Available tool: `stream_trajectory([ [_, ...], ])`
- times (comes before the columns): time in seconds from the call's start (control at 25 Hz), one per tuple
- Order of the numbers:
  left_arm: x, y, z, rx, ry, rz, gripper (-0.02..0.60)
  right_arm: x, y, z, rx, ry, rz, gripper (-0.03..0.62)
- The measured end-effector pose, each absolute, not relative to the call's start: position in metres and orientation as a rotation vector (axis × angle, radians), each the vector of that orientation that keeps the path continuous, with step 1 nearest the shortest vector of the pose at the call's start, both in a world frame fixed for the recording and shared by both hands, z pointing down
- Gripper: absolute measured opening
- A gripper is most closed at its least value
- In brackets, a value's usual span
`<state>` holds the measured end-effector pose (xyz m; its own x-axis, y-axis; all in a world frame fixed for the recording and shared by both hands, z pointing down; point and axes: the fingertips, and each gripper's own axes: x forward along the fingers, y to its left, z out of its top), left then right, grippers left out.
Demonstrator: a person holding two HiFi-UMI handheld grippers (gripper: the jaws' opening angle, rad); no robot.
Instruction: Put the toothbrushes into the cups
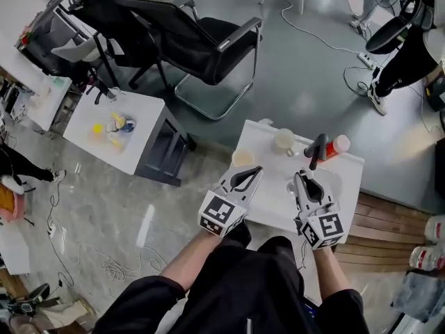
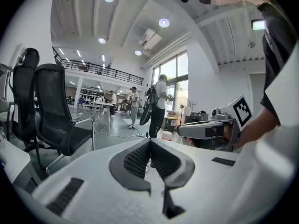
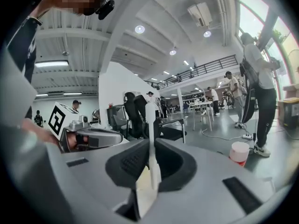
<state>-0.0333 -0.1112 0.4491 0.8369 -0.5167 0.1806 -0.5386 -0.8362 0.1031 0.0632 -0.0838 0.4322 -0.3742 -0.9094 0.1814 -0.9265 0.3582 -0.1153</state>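
Small white table (image 1: 277, 199) taken as reference for all positions.

Noted a black chair (image 1: 195, 37) on the grey floor beyond the table's far left corner, well apart. Noted a second white table (image 1: 132, 155) off the reference table's left side, across a strip of floor; small yellow items on top, too small to identify. Saw several people standing far beyond the table in both gripper views.

Found the left gripper (image 1: 256, 171) (image 2: 150, 143) over the table's near left part, pointing toward its far edge. Read the jaws in the left gripper view as pressed together along the ribbed pads, with nothing between them.

Found the right gripper (image 1: 300, 178) (image 3: 152, 146) over the table's near middle, just beside the left one and pointing the same way. Read the jaws in the right gripper view as narrow, clamped on a toothbrush (image 3: 150, 125).

Located a beige cup (image 1: 243, 158) on the table's left edge toward the far side, and a paler cup (image 1: 284, 141) near the middle of the far edge. Both upright, mouths up, apart from each other.

Located a red-and-white container (image 1: 337, 146) (image 3: 239, 153) near the table's far right corner. Logged a dark upright item (image 1: 318, 148) just beside it; kind not determinable.

Toothbrush: white, upright between the right pads, above the table, in neither cup. Could not pick it out in the head view.
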Motion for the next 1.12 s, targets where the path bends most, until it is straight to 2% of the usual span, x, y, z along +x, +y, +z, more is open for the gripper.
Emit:
stream_trajectory([
  [0.72, -0.029, -0.154, 0.460, 2.845, -0.767, 0.220, 0.002, 0.067, -0.121, 0.450, 1.705, -2.456, 0.358, 0.044],
  [1.12, -0.042, -0.166, 0.473, 2.786, -0.835, 0.247, 0.002, 0.079, -0.195, 0.454, 1.752, -2.447, 0.361, 0.046],
])
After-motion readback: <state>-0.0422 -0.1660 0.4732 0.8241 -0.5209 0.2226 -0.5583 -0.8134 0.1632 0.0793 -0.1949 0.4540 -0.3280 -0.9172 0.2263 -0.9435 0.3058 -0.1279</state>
